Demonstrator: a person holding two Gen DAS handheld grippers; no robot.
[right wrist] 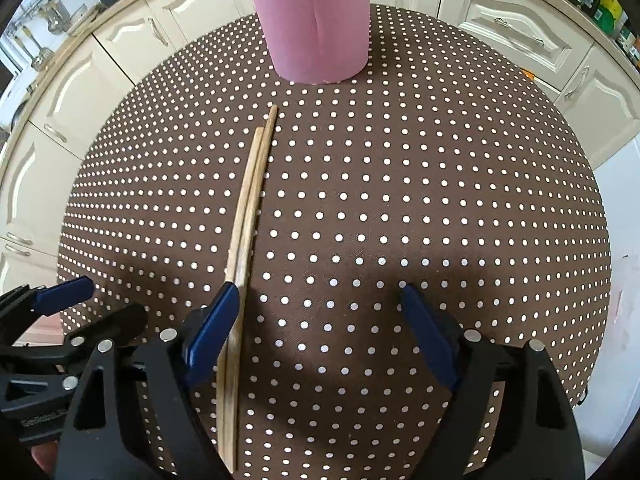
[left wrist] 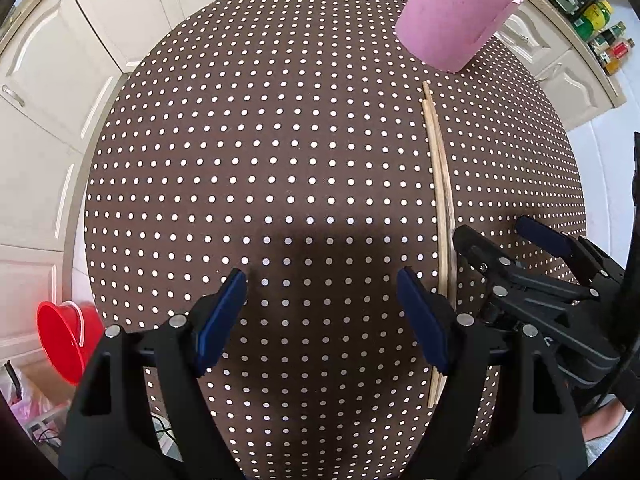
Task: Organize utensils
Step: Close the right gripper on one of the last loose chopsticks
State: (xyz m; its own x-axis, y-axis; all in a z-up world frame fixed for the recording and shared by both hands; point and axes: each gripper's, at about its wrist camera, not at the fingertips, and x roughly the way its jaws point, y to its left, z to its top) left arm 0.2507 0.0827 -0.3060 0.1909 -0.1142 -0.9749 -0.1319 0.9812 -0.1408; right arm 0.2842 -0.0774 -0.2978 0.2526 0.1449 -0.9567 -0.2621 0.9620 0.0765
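I am holding both grippers, left gripper [left wrist: 322, 316] and right gripper [right wrist: 320, 332], jaws apart and empty, flanking the pair of wooden chopsticks [right wrist: 244, 240] lying mid-frame on the dotted brown table [right wrist: 400, 200], below the pink cylindrical holder [right wrist: 316, 20] at top, presumably readying a pickup.

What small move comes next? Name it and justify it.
Probably shift the right hand-held gripper slightly left to straddle the chopsticks, then close. Both lie together flat on the dotted tablecloth, under its left finger, jaws open; the pink cup stands beyond.
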